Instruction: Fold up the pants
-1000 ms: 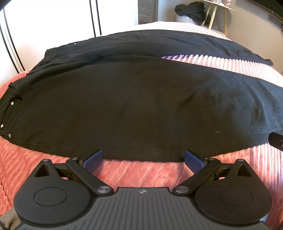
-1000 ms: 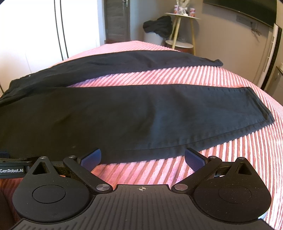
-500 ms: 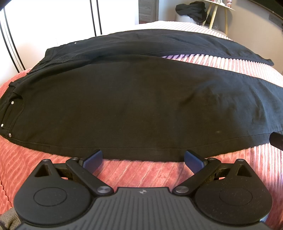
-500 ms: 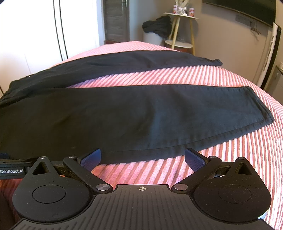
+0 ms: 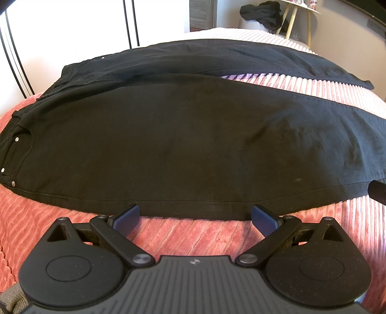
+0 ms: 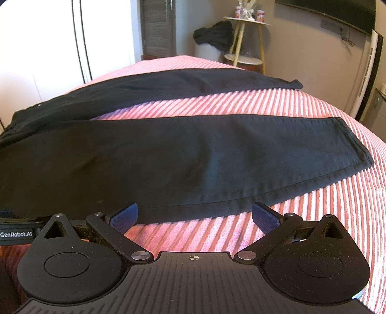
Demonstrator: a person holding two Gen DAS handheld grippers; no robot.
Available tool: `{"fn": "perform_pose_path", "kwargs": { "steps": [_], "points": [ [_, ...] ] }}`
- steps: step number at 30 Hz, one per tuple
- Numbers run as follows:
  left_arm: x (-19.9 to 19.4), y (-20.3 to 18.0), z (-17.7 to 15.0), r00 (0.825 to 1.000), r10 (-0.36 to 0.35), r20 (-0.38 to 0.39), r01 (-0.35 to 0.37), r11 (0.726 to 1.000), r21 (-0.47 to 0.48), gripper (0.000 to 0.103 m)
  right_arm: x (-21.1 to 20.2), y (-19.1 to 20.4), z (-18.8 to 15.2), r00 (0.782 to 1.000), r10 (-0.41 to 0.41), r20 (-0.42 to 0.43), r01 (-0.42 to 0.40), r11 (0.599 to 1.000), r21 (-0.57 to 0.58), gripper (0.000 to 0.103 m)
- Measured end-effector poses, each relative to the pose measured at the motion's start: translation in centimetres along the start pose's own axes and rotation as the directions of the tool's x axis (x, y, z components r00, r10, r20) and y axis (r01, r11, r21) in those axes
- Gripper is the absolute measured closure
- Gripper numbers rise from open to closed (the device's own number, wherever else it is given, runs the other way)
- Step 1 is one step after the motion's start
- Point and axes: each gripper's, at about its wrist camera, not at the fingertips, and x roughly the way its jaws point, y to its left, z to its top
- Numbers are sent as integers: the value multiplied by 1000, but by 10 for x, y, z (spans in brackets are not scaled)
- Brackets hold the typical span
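Note:
Black pants (image 5: 183,145) lie flat on a pink ribbed bedspread (image 5: 193,236), waist to the left, the two legs spread apart toward the right. In the right wrist view the near leg (image 6: 193,164) ends in a hem at the right and the far leg (image 6: 193,84) lies behind it. My left gripper (image 5: 195,218) is open and empty, its blue pads just at the near edge of the pants at the hip. My right gripper (image 6: 195,217) is open and empty at the near edge of the near leg.
A small side table (image 6: 248,36) with a dark heap of clothes (image 6: 213,35) stands beyond the bed. White wardrobe doors (image 6: 60,48) are at the back left. A wall-mounted screen (image 6: 337,12) is at the upper right. The left gripper's body (image 6: 17,231) shows at the right view's left edge.
Both grippers have crept slightly forward toward the near edge of the pants. The pants have not moved.

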Motion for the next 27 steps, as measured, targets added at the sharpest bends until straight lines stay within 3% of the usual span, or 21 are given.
{"fn": "perform_pose_path", "kwargs": {
  "steps": [27],
  "points": [
    [0, 2, 0, 1000, -3, -9, 3, 1000, -1, 4, 1, 2, -1, 1000, -2, -1, 2, 1000, 6, 0]
  ]
}}
